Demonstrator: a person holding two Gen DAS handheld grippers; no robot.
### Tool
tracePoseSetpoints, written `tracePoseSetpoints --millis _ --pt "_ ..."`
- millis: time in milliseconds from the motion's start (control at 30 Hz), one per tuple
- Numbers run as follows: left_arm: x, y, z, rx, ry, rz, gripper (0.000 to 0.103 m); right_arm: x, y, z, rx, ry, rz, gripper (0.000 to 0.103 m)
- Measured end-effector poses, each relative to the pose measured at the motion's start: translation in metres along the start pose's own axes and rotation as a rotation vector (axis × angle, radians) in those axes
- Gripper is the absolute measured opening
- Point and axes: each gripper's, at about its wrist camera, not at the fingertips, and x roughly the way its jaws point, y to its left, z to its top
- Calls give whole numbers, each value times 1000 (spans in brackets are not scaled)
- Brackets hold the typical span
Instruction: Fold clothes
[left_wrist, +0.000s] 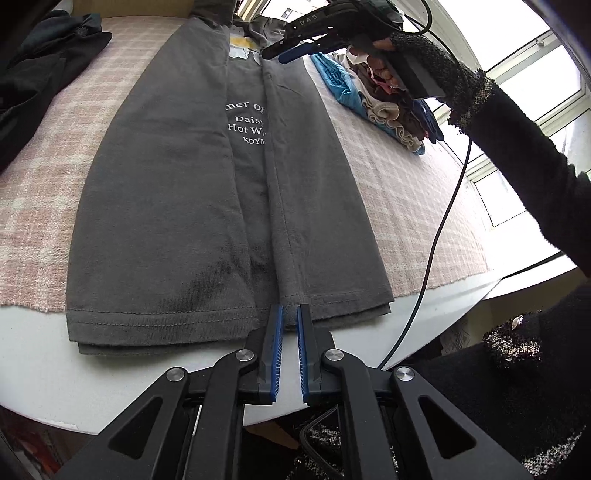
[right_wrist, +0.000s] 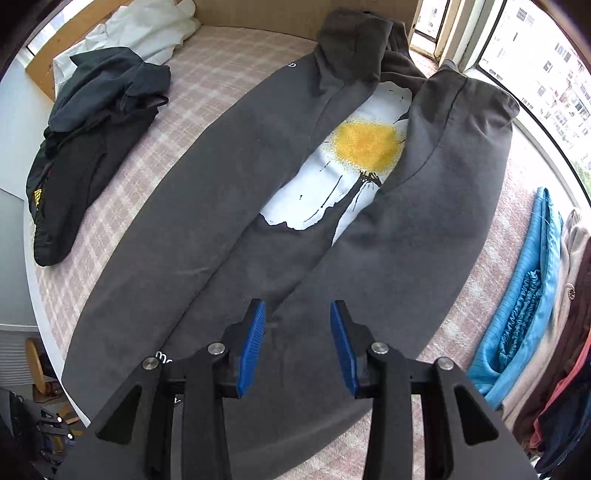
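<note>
A dark grey T-shirt (left_wrist: 177, 206) lies flat on the pink checked cloth, both sides folded in toward the middle, with white lettering and a daisy print (right_wrist: 354, 155) showing in the gap. My left gripper (left_wrist: 290, 314) sits at the shirt's bottom hem, its blue pads nearly closed with a fold of the hem between the tips. My right gripper (right_wrist: 297, 314) hovers open and empty above the shirt's middle; it also shows in the left wrist view (left_wrist: 295, 51) above the collar end.
A pile of dark clothes (right_wrist: 92, 147) lies left of the shirt, white fabric (right_wrist: 147, 29) behind it. A stack of folded clothes with a blue item (right_wrist: 524, 302) lies to the right. The white table edge (left_wrist: 110, 387) runs below the hem. A cable (left_wrist: 436, 240) hangs at right.
</note>
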Motion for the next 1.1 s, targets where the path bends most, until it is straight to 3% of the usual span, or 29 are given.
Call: tracePoseSetpoints --millis 67,200,400,700,967,1033,1100 --pt "2 -4 6 17 -4 6 8 12 -6 6 76 35 43 37" --pt "11 -15 19 69 -8 8 11 31 -6 16 115 75 -38 38" --pt "35 -23 20 119 47 -15 11 30 -5 18 126 80 -33 29" --pt "43 -17 14 99 61 -33 15 26 -26 6 259 62 142 6" --pt "43 -18 14 102 62 -28 15 19 -23 2 232 34 148 6" --pt "43 -18 14 103 62 -25 15 22 -24 2 243 53 133 20" --pt "43 -19 14 105 63 -20 15 26 -27 0 243 70 121 24"
